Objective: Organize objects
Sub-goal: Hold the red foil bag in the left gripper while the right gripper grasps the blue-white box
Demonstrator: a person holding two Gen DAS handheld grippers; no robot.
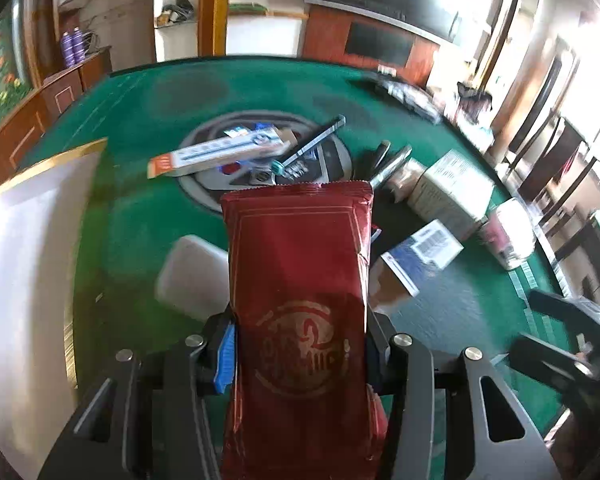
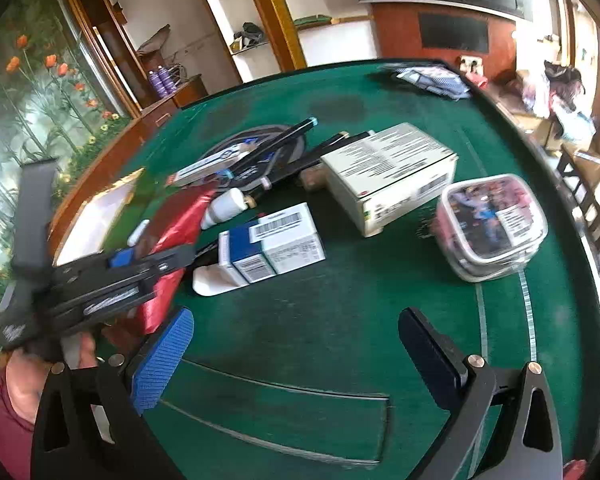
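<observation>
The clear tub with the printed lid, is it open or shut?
Shut: the clear tub sits upright on the green table with its lid seated flat across the top.

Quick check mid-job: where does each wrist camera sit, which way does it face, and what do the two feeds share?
Left wrist: sits behind the left claw, angled down over the green table; the red pouch gripped in its fingers fills the centre, the right claw at the right edge.
Right wrist: sits behind the open, empty right claw, angled down across the table; the left claw and a hand show at left.
Shared: red pouch, blue-and-white box, white printed box, clear lidded tub.
</observation>
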